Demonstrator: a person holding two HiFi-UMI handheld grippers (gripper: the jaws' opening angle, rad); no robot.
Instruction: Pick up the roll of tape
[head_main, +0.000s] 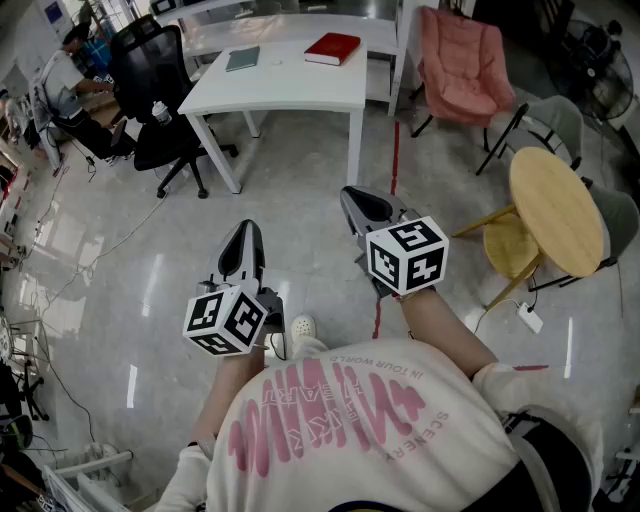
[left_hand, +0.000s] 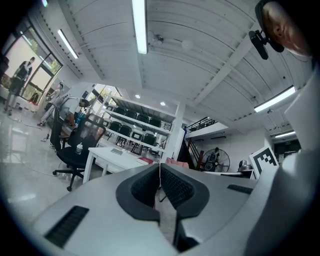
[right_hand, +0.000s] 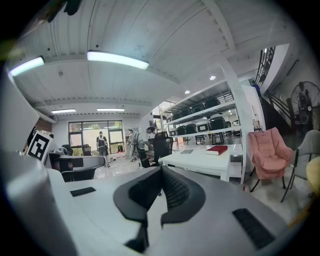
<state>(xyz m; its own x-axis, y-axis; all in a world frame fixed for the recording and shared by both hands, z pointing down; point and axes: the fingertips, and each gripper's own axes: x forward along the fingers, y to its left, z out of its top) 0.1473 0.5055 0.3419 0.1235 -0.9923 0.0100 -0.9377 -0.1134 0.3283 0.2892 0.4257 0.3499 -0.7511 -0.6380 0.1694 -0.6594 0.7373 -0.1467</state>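
Observation:
No roll of tape shows in any view. In the head view my left gripper (head_main: 245, 236) and right gripper (head_main: 353, 196) are held side by side above the floor, both pointing towards a white table (head_main: 290, 90). Each carries its marker cube. In the left gripper view the left gripper (left_hand: 160, 169) has its jaws together with nothing between them. The right gripper (right_hand: 161, 171) is likewise shut and empty in the right gripper view. On the white table lie a red book (head_main: 332, 47) and a grey-green notebook (head_main: 242, 59).
A black office chair (head_main: 160, 95) stands left of the table, where a person (head_main: 70, 85) sits at a desk. A pink armchair (head_main: 462, 62) is at the back right, and a round wooden table (head_main: 556, 210) with a yellow stool (head_main: 510, 247) at right. Shiny floor lies ahead.

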